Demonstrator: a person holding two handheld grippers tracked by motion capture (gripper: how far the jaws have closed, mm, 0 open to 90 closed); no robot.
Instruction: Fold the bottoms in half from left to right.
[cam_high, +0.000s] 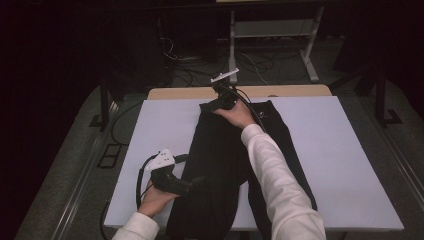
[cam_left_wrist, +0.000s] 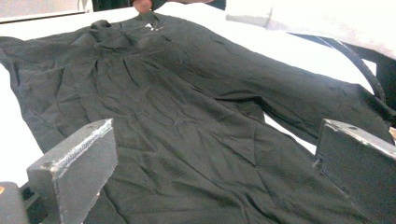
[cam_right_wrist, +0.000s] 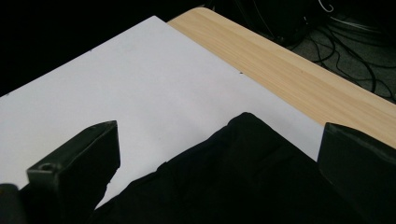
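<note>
You are mid-fold on the black garment (cam_high: 235, 165), with both grippers set over it and neither biting yet. Judgement: this is the approach before a grasp, likely at the two ends of one long edge.

Right gripper (cam_high: 223, 101): reached far out, at the garment's far end. In the right gripper view its jaws stand wide apart, released, with a corner of the cloth (cam_right_wrist: 243, 172) lying flat between and just below them. Beyond the jaws is the white mat (cam_right_wrist: 154, 88), then the bare wooden table edge (cam_right_wrist: 299, 79).

Left gripper (cam_high: 176, 184): at the near left edge of the garment. Its jaws are also spread, holding nothing; the cloth (cam_left_wrist: 187, 126) stretches ahead of them toward your right hand.

Next move, as I read it: drop each gripper until one jaw slides under the edge, then close on a single layer. The far corner lies flush on the mat, so you will need a low, shallow angle to get under it. Risk: pinching two layers, or dragging the cloth.

The garment: black, thin, matte, finely creased all over. It lies lengthwise down the middle of the mat, with a narrower part splitting off to your right near the bottom edge. A small pale mark sits near its far end. It looks limp and will sag once lifted.
</note>
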